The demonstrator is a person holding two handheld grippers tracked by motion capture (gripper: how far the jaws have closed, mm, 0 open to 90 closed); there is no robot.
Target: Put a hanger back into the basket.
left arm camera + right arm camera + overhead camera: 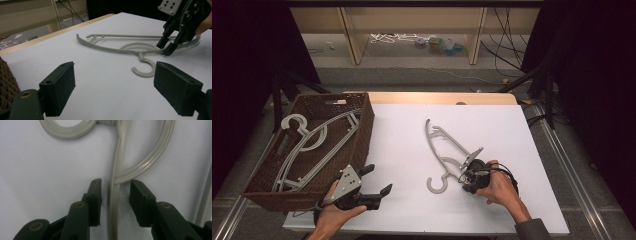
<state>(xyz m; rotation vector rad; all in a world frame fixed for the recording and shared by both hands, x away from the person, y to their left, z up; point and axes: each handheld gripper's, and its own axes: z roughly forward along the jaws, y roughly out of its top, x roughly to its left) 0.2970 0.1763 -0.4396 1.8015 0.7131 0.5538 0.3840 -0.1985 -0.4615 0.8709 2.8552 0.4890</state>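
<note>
Your left gripper point(374, 182) hovered with jaws wide apart beside the basket point(363, 131) of hangers. Your right gripper point(113, 192) straddled the grey hanger point(447, 146) on the white table point(402, 150), pads not yet touching its arm.

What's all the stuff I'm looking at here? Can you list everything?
Hanger on the sheet: one, grey plastic, lying flat on the white sheet, right of centre.
Hangers in the basket: at least two, grey, lying inside the basket.
Basket: one, dark brown wicker, left side of the table.
White sheet: one, covering the tabletop.
Left hand-held gripper: one, black, jaws open and empty, near the basket's front corner.
Right hand-held gripper: one, black, jaws either side of the hanger's arm with small gaps showing, not yet pressing it.
</note>
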